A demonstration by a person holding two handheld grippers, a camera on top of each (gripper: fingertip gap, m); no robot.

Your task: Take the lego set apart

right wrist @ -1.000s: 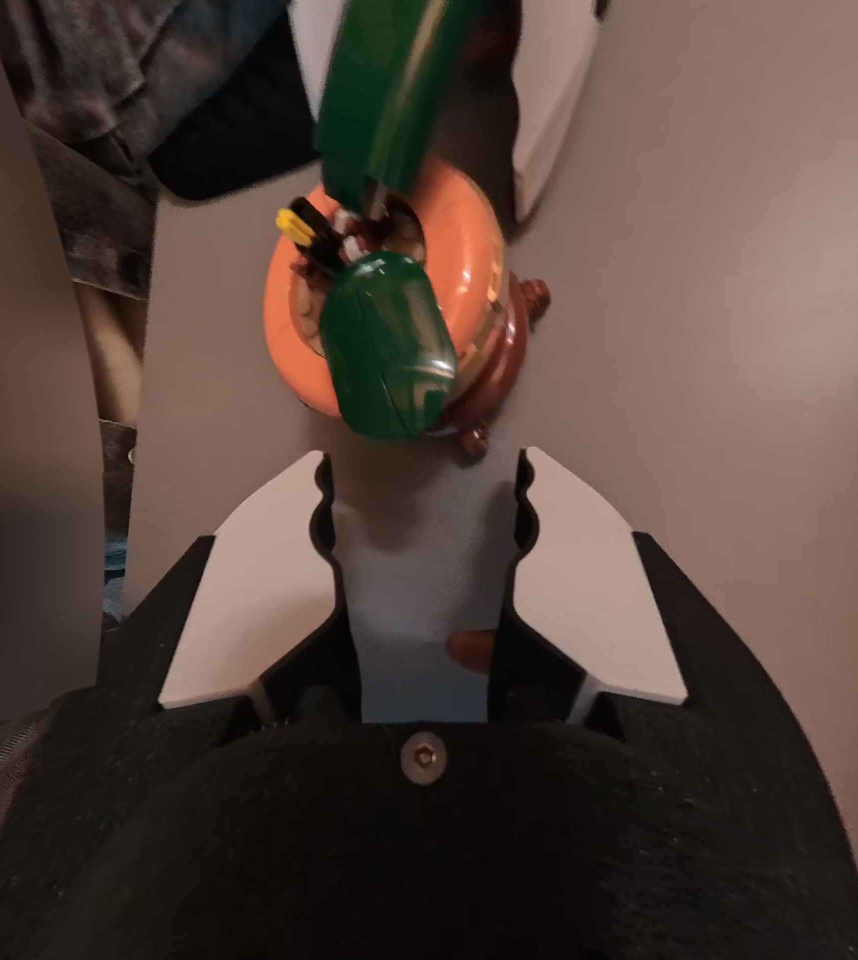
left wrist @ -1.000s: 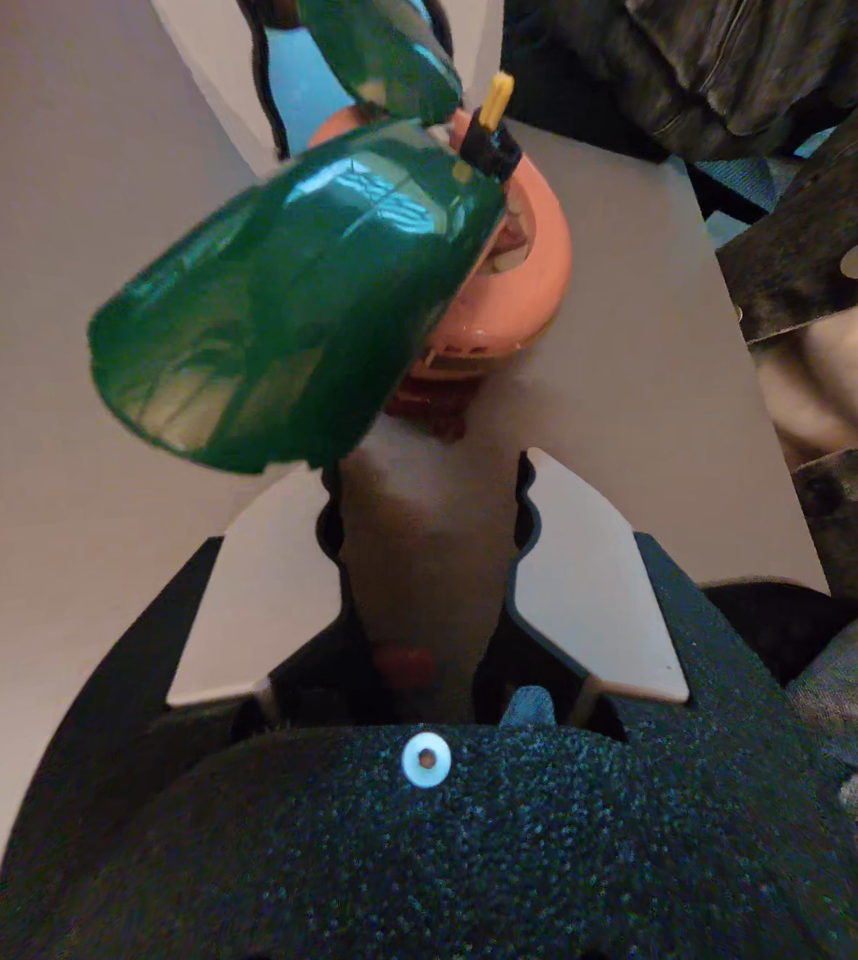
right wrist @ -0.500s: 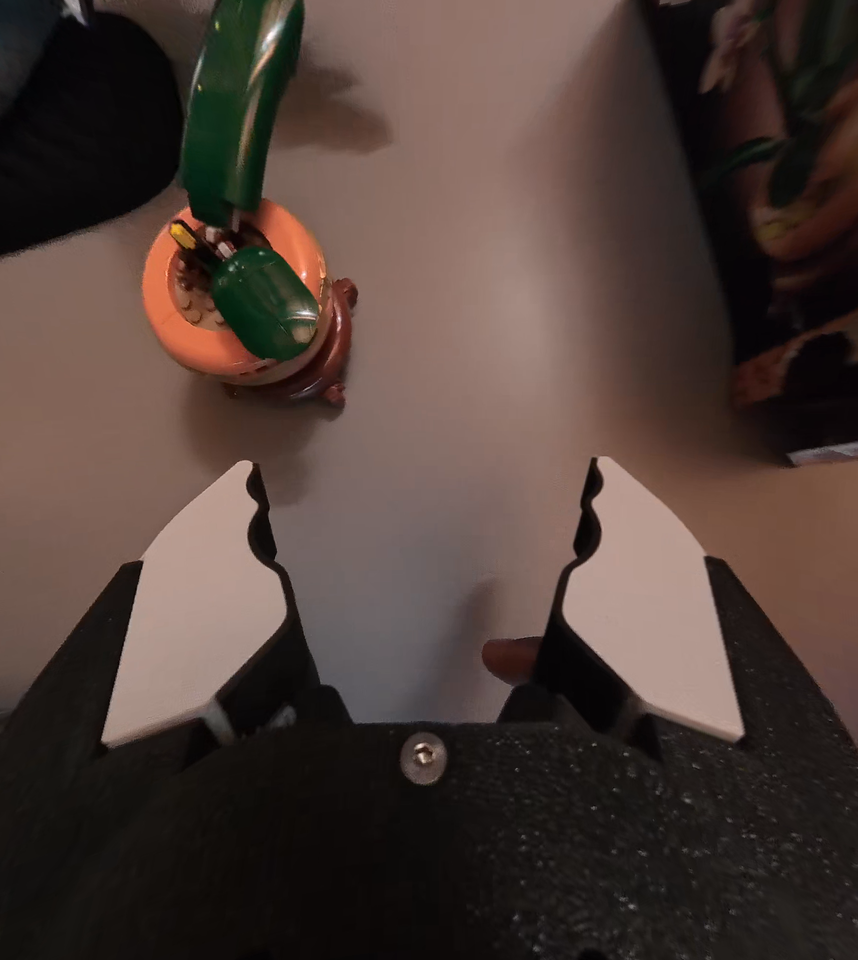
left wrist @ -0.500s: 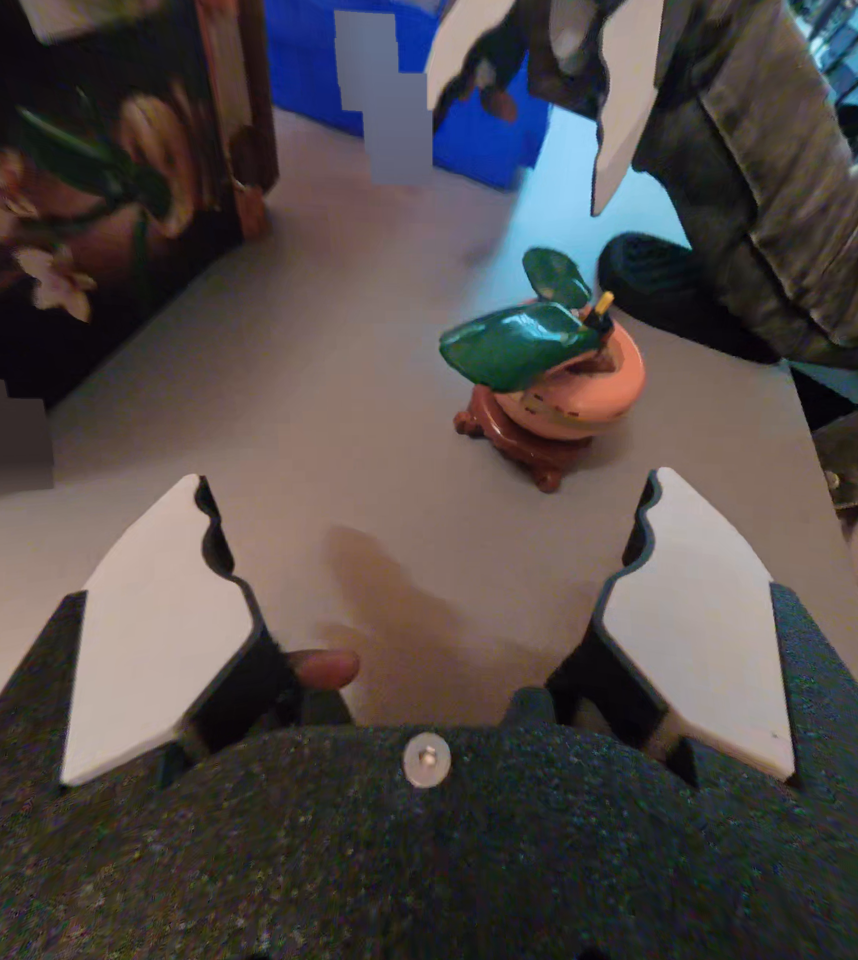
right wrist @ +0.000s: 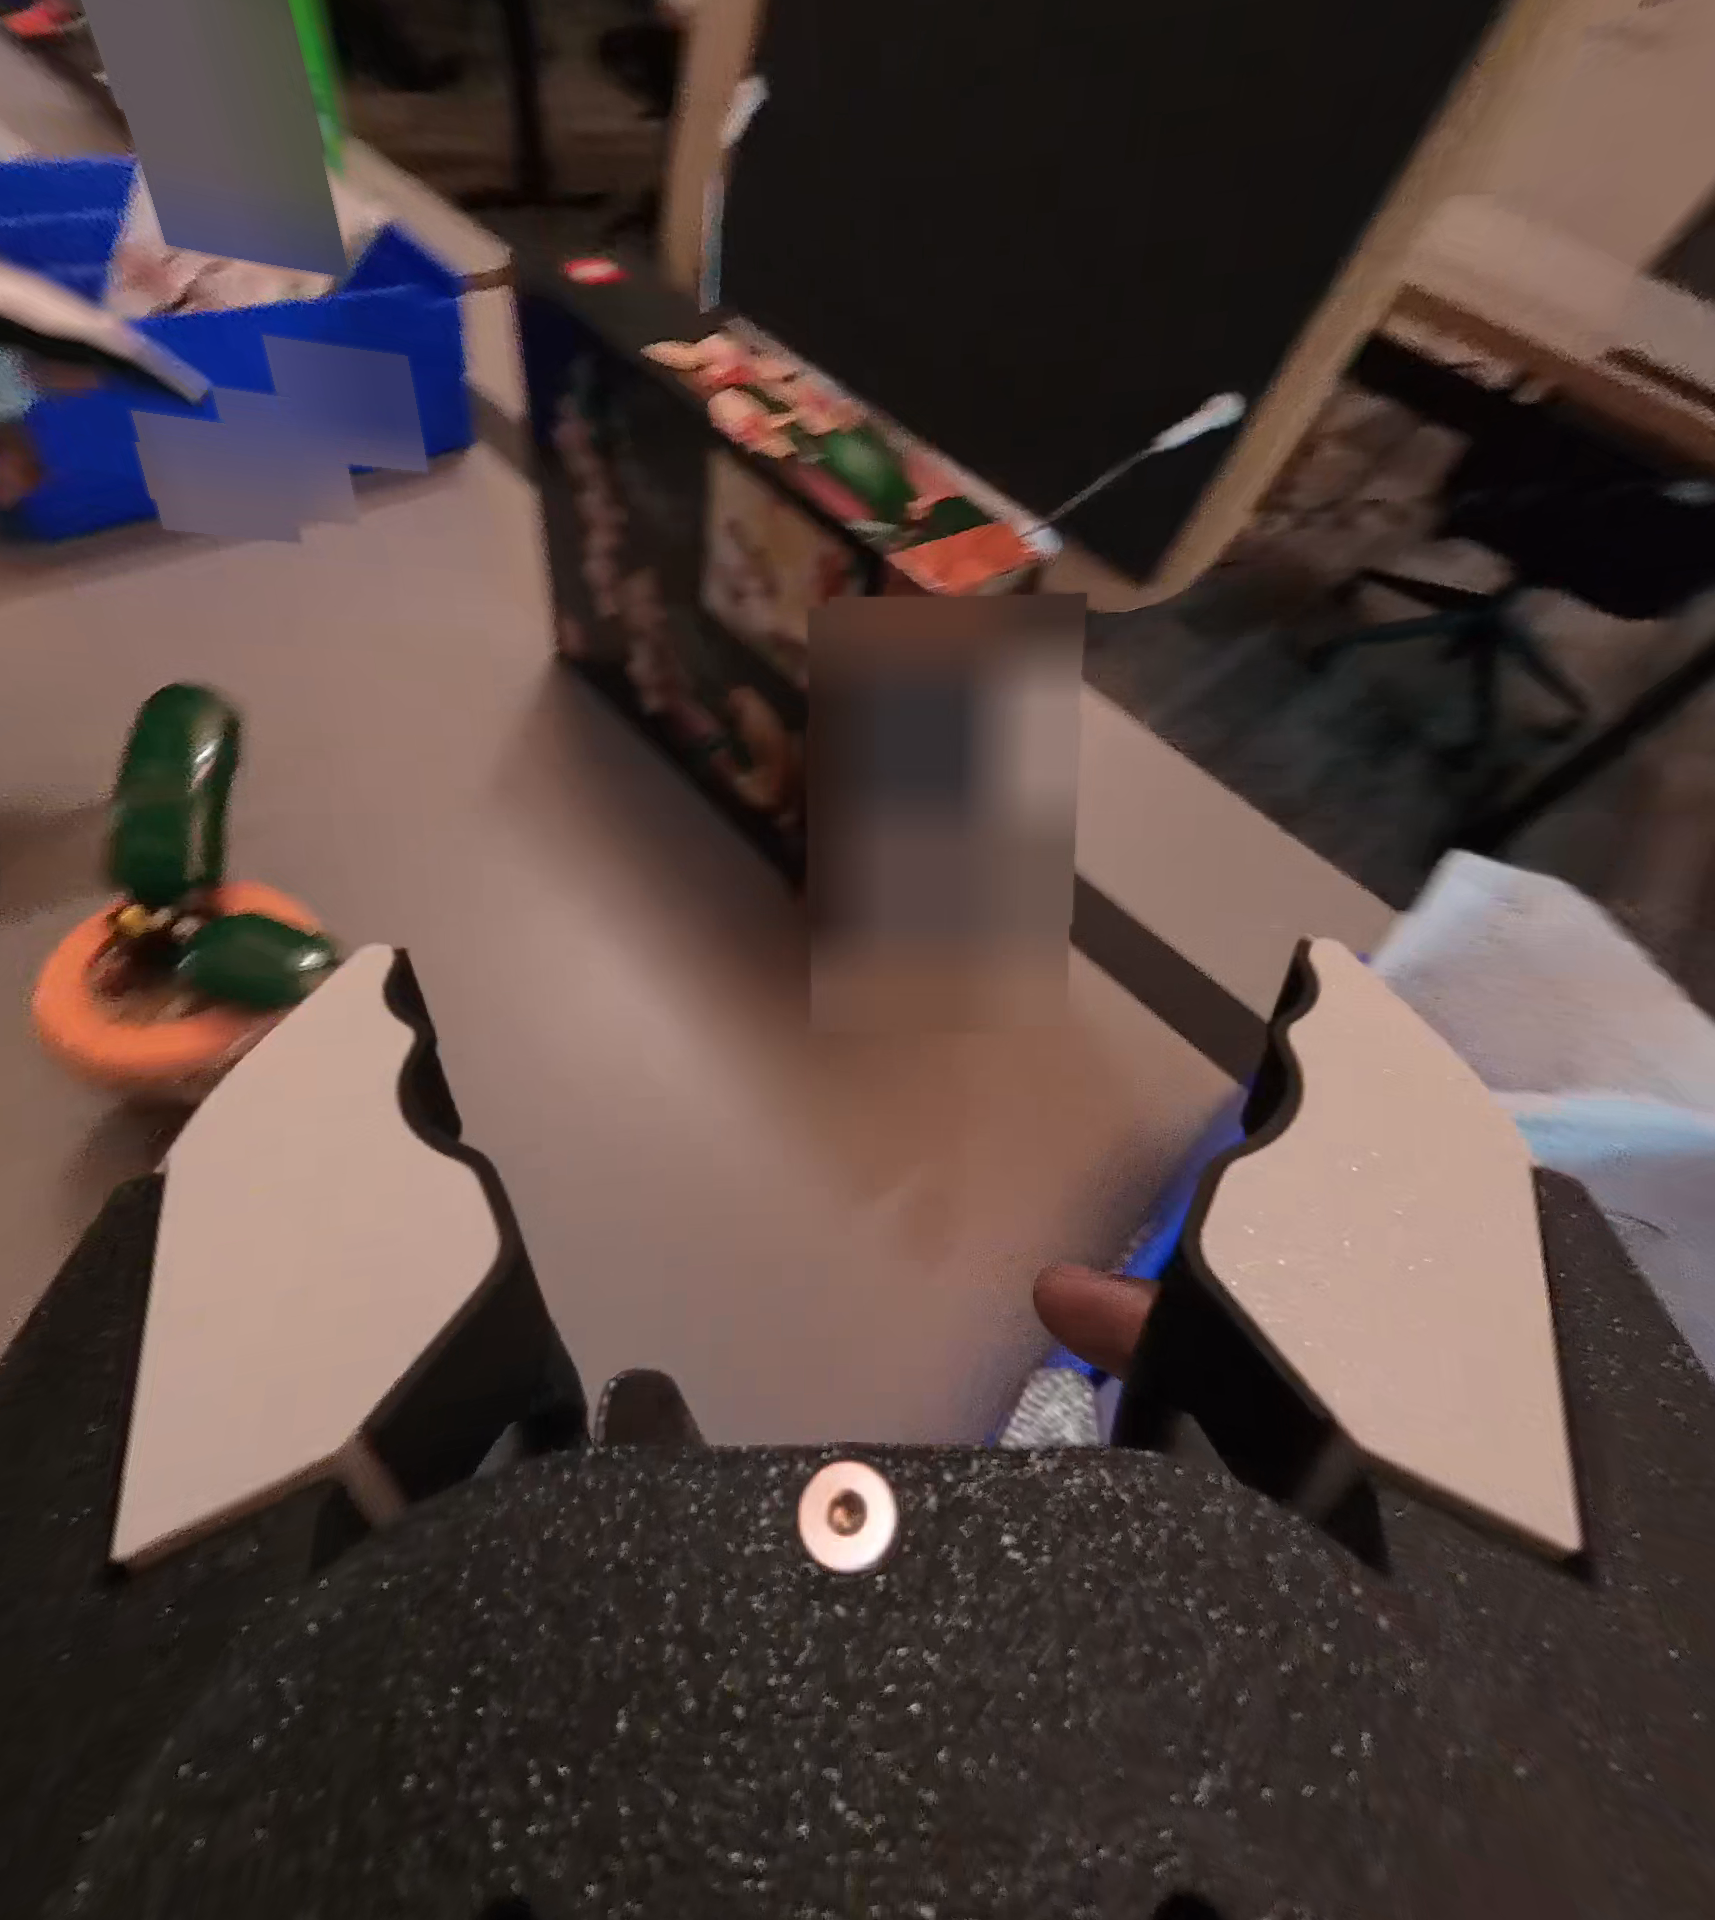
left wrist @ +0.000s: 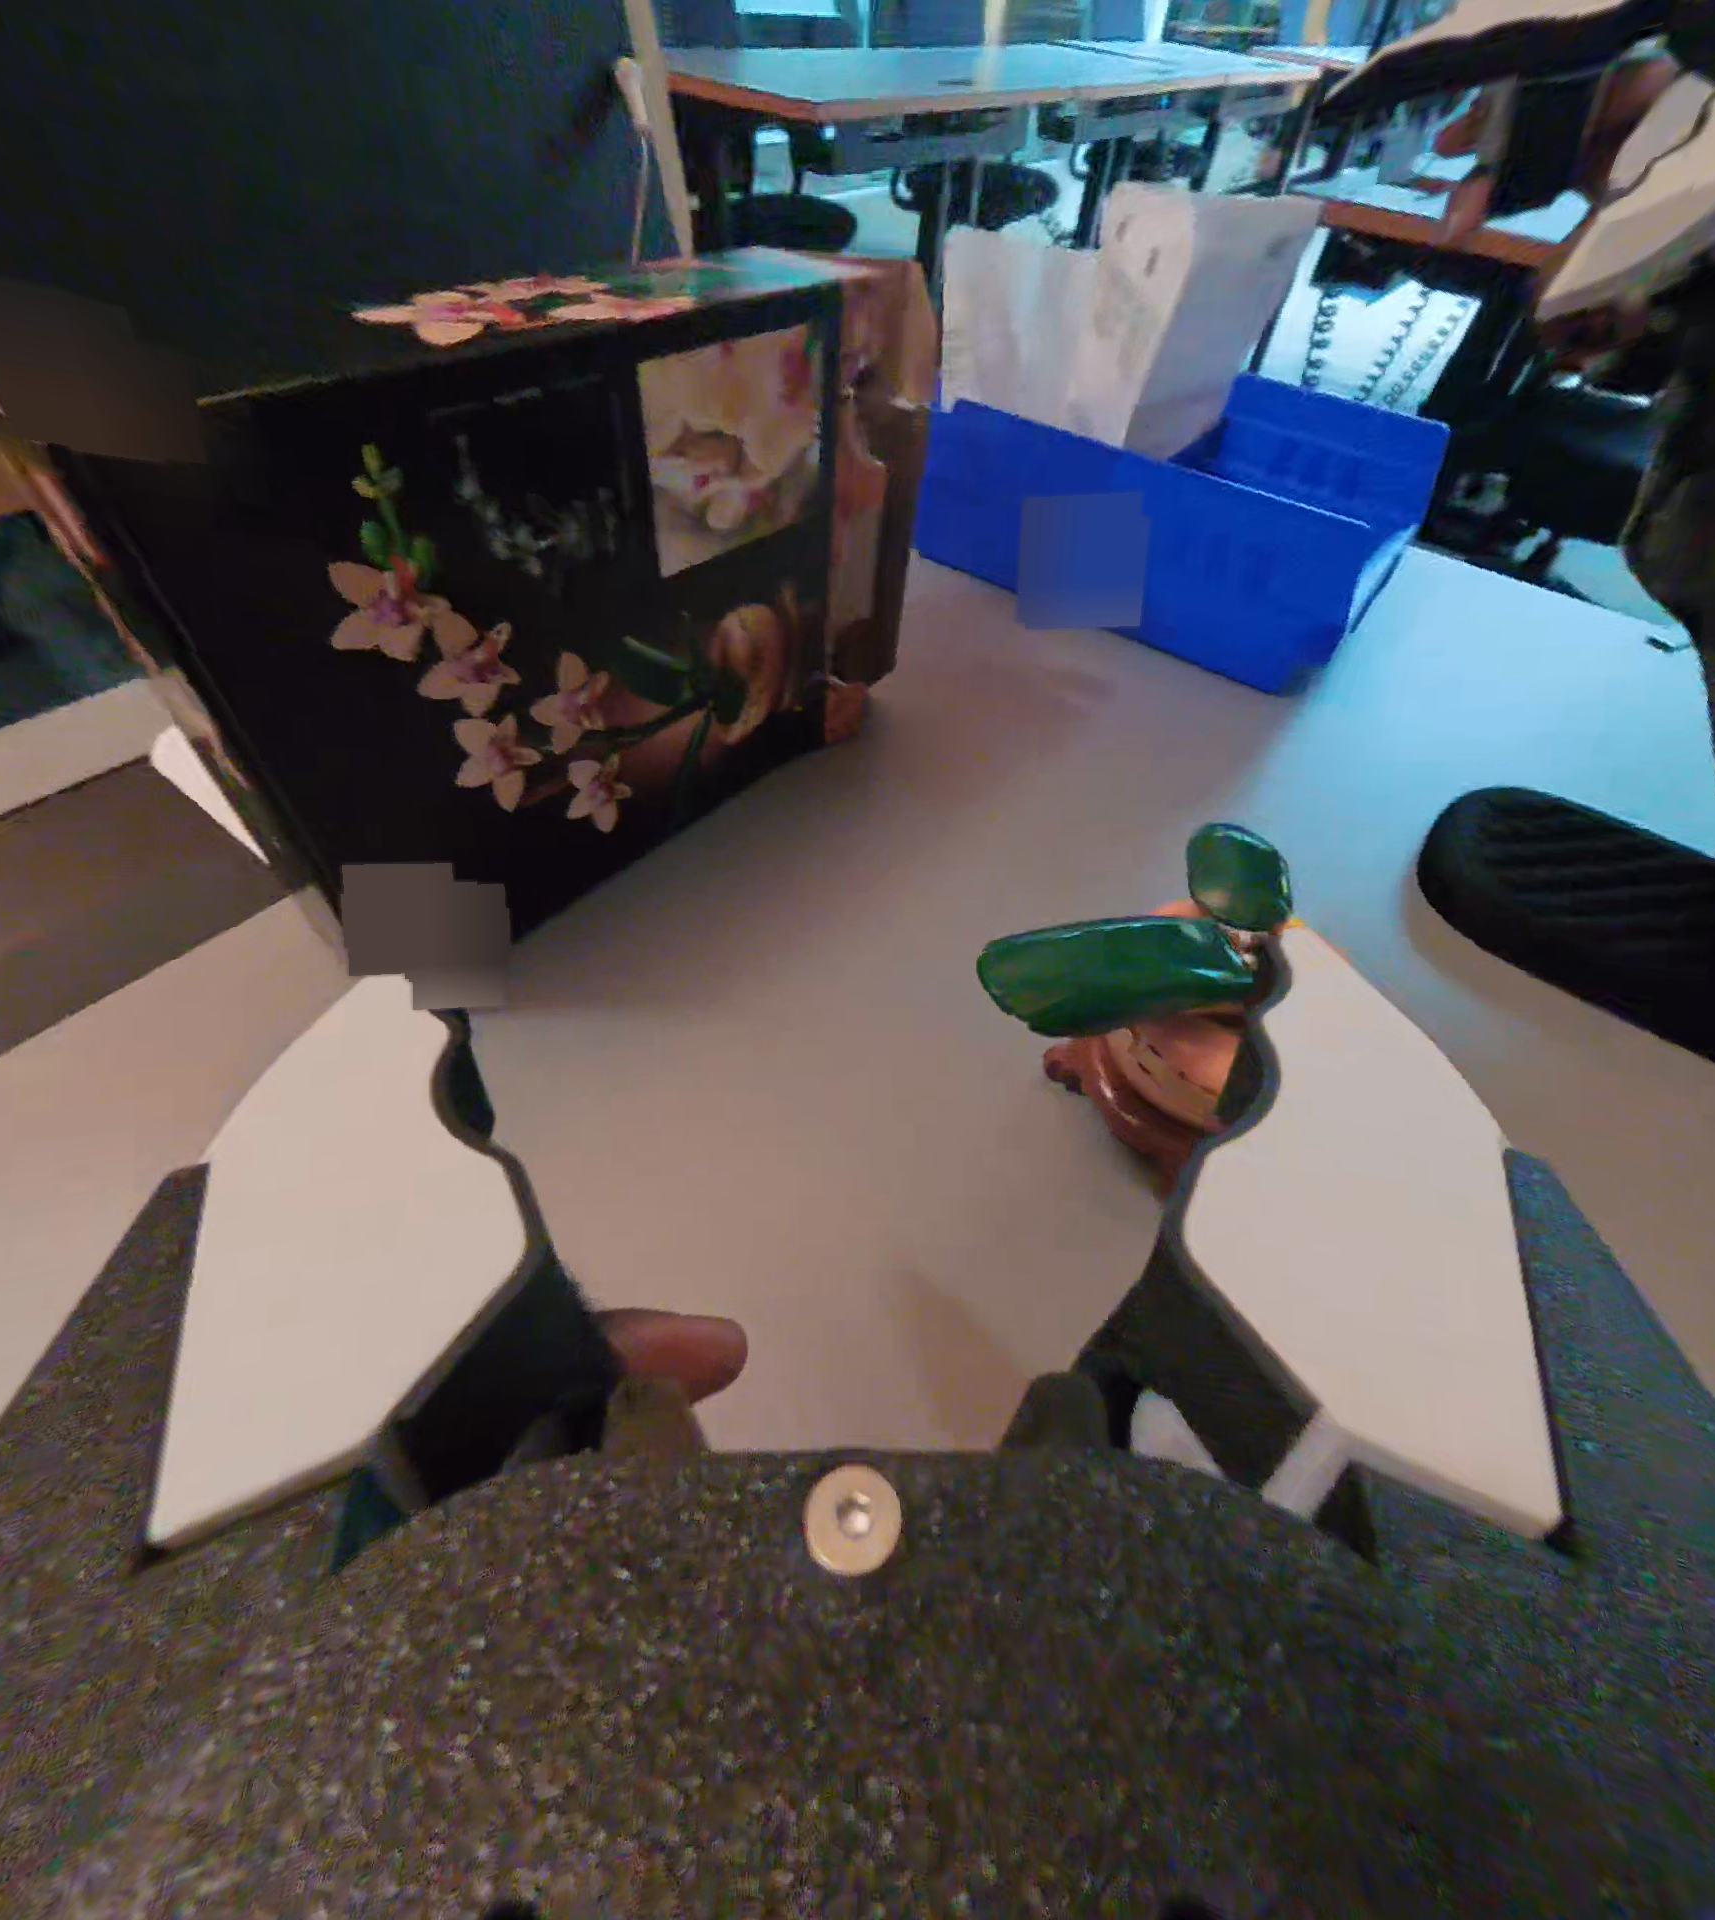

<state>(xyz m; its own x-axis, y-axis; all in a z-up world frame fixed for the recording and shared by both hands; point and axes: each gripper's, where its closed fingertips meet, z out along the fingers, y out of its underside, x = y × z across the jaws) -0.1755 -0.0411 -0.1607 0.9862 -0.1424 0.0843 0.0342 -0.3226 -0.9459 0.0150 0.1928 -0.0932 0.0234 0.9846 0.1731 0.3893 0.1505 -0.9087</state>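
Both my jaws hung released; the lego set (left wrist: 1144,997) stood just beyond my left gripper's (left wrist: 853,1081) right fingertip

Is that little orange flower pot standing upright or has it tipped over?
Upright. The orange pot sits on its brown base on the table, its rim facing up.

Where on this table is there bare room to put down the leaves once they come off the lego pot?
The widest bare patch of table lies between the flower-printed box, the lego pot and the open left hand-held gripper. A narrower strip runs between the pot and the blue bin. It is tighter beside the black chair seat.
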